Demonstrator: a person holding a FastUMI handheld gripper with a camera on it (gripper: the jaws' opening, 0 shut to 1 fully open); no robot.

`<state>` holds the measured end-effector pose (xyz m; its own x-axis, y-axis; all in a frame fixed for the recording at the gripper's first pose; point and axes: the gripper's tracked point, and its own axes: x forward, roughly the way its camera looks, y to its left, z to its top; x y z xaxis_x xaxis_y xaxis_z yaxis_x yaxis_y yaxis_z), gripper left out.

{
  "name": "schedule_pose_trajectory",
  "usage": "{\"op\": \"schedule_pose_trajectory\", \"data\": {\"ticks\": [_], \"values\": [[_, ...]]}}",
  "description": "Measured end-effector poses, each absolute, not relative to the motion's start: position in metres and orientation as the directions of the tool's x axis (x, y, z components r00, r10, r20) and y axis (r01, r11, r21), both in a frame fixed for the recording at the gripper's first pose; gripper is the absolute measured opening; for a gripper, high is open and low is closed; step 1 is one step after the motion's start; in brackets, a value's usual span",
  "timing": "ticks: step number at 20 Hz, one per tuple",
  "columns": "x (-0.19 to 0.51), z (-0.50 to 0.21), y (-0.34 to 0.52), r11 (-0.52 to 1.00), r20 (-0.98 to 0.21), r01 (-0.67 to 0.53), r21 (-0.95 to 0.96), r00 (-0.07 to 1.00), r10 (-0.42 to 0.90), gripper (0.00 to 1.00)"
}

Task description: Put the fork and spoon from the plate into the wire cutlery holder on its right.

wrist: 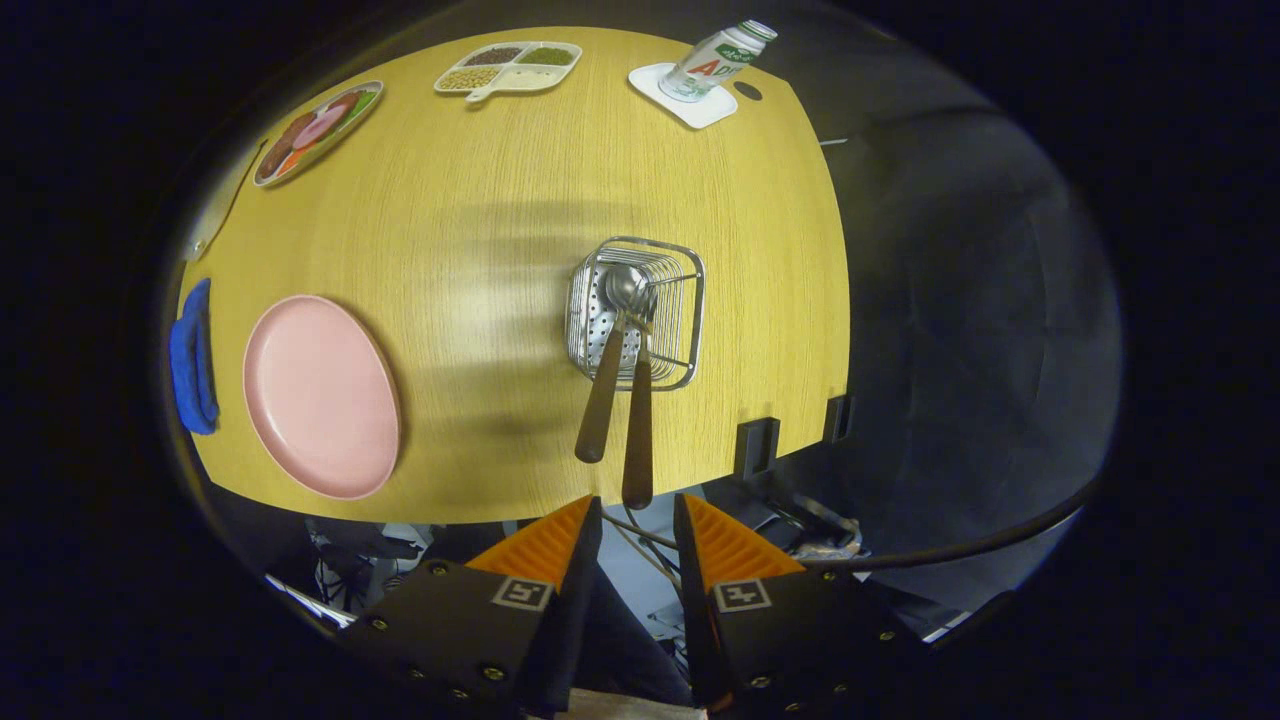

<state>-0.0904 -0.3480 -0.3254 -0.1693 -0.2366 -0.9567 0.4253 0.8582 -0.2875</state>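
From the gripper view, the gripper [637, 545] hangs open and empty, its fingers parted just short of the two handle ends. Beyond them, the wooden-handled steel spoon [612, 350] and wooden-handled fork [638, 440] already stand in the chrome wire cutlery holder [690, 300], heads down and handles leaning back toward the fingers. The round pink plate [320, 395] lies bare, well off to the left. Both utensils look light and stiff; the handles, I'd judge, offer the surest hold.
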Motion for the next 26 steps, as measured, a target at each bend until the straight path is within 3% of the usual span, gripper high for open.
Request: {"op": "schedule_pose_trajectory", "data": {"ticks": [10,16,20,26], "values": [[-0.082,-0.309,-0.343,0.857,-0.958,0.432,-0.280,-0.065,-0.280,0.44],[-0.050,-0.273,-0.352,0.814,-0.898,0.512,-0.275,0.167,-0.408,0.44],[-0.013,-0.223,-0.358,0.794,-0.756,0.551,-0.257,0.397,-0.521,0.44],[0.035,-0.102,-0.342,0.786,-0.388,0.595,-0.167,0.694,-0.607,0.44]]}}
